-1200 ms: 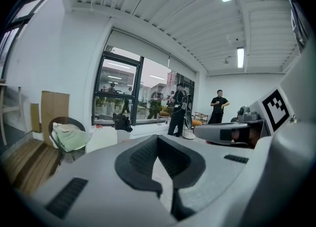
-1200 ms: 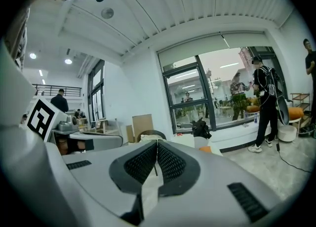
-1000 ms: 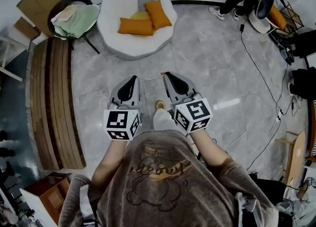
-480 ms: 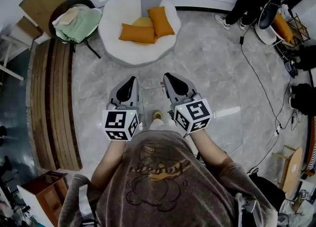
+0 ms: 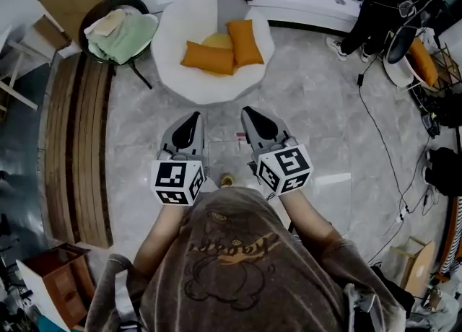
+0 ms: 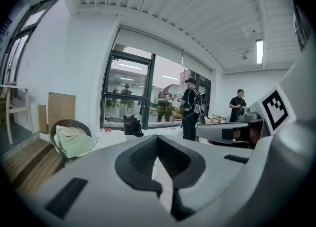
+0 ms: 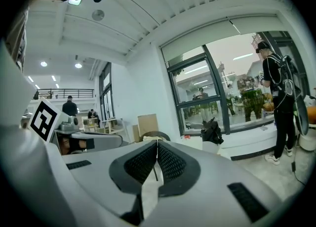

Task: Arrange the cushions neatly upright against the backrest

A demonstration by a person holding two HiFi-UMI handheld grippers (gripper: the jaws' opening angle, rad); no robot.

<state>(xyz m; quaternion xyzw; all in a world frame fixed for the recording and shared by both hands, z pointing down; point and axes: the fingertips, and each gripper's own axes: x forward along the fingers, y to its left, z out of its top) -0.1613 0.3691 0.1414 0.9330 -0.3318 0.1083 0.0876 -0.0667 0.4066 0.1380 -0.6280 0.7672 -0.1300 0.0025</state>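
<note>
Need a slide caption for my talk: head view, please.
Left gripper and right gripper, both shut and empty, point toward a white round chair holding two orange cushions and a yellow cushion.

Left tongs and right tongs held forward side by side, both closed, empty

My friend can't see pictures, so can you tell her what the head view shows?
From above, a person holds the left tongs and right tongs, both shut and empty, over a grey stone floor. Ahead, two orange cushions and a yellow cushion lie on a round white seat.
</note>
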